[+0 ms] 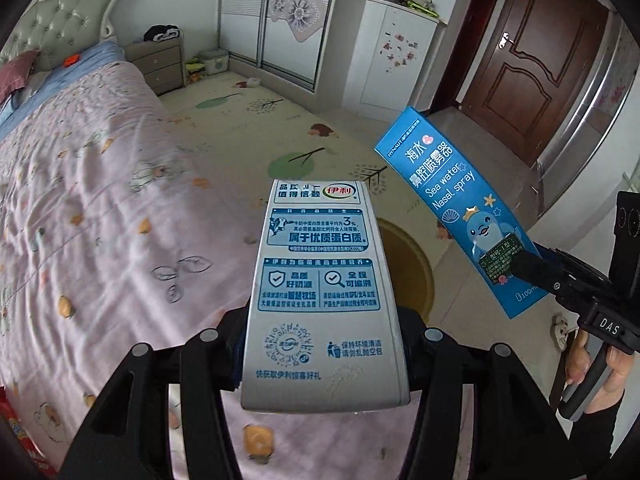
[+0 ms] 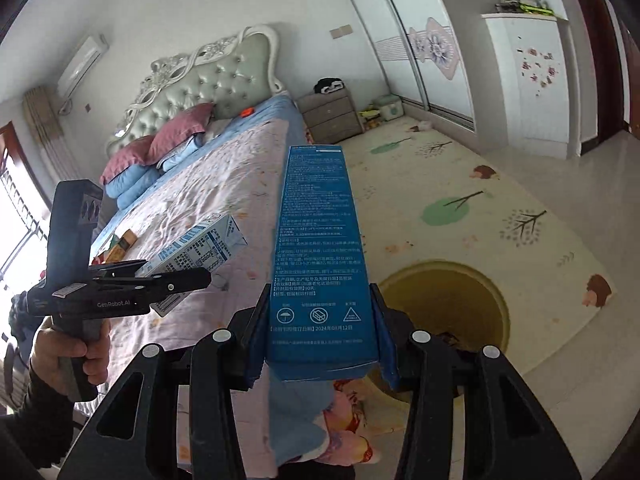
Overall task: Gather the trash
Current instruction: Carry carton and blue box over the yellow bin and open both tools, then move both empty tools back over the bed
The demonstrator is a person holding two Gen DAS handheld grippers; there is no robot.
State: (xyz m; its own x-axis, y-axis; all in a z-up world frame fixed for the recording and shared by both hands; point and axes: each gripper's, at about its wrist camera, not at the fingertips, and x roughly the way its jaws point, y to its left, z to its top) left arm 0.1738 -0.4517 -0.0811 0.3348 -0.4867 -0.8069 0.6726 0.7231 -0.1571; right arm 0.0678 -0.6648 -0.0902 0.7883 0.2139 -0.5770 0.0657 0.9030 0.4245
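A white milk carton [image 1: 324,292] with blue print sits clamped between the fingers of my left gripper [image 1: 324,340], held over the bed's edge. The right wrist view shows the same carton [image 2: 200,248] in the left gripper [image 2: 196,278], with a hand on the handle. My right gripper [image 2: 322,332] is shut on a long blue nasal-spray box [image 2: 320,248]. From the left wrist view that box [image 1: 448,200] sticks up and left out of the right gripper [image 1: 524,266]. A round yellow bin [image 2: 448,304] stands on the floor just beyond and below both items, also in the left wrist view [image 1: 416,264].
A bed with a pink floral quilt [image 1: 100,208] fills the left side. A patterned play mat [image 2: 480,208] covers the floor. A nightstand [image 1: 160,64], sliding wardrobe [image 1: 280,16], white cabinet [image 1: 396,52] and brown door [image 1: 532,60] line the far walls.
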